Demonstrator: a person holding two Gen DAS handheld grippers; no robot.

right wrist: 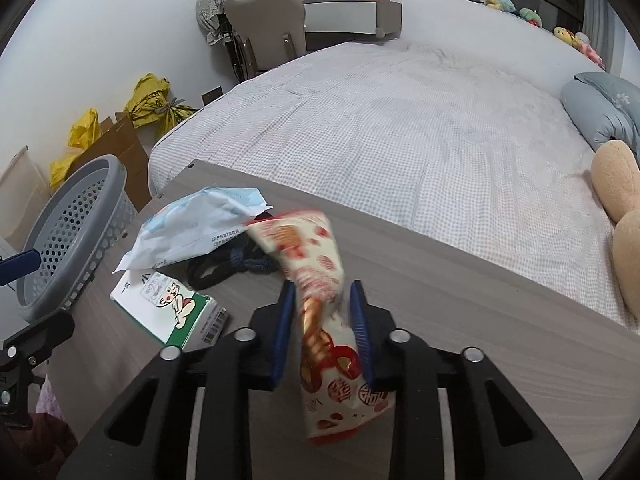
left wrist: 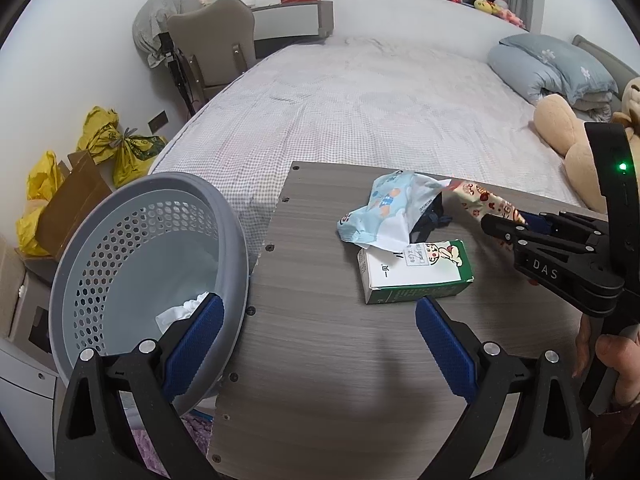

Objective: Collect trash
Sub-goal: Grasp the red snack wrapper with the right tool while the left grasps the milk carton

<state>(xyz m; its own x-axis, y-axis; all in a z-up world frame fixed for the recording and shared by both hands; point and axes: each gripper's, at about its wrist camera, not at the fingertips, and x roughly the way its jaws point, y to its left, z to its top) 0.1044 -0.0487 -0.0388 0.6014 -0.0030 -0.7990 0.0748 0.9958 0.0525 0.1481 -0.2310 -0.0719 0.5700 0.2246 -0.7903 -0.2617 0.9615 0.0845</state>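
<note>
My right gripper (right wrist: 323,300) has its blue ribbed pads pinched on a red-and-cream snack wrapper (right wrist: 320,300); the crinkled film runs between the fingers, its torn top flaring ahead and its printed bottom hanging back toward the camera. My left gripper (left wrist: 316,320) is spread wide with nothing between its textured blue pads (left wrist: 444,344); the left one sits at the rim of the grey perforated plastic wastebasket (left wrist: 96,240), which tilts beside the board's left edge and has crumpled white tissue (left wrist: 180,312) in the bottom.

Beneath both tools lies a grey wood-grain board (left wrist: 320,360), flat, with small screw heads along its edge. On it, just ahead of the left gripper, rests a white-and-green cardboard carton (left wrist: 416,276) with a cartoon figure, lying on its side. A torn pale-blue plastic packet (left wrist: 388,212) overlaps the carton's far corner, and a dark, knotted fabric item (right wrist: 232,264) sits under the packet's edge.

The board rests on a bed (left wrist: 360,112) with a finely checked sheet. A blue-grey folded duvet (left wrist: 552,68) and a beige plush toy (left wrist: 564,128) lie at the right. Beyond are an upholstered chair (left wrist: 216,36), yellow plastic bags (left wrist: 120,144) and a brown cardboard box (left wrist: 76,204) against the white wall.
</note>
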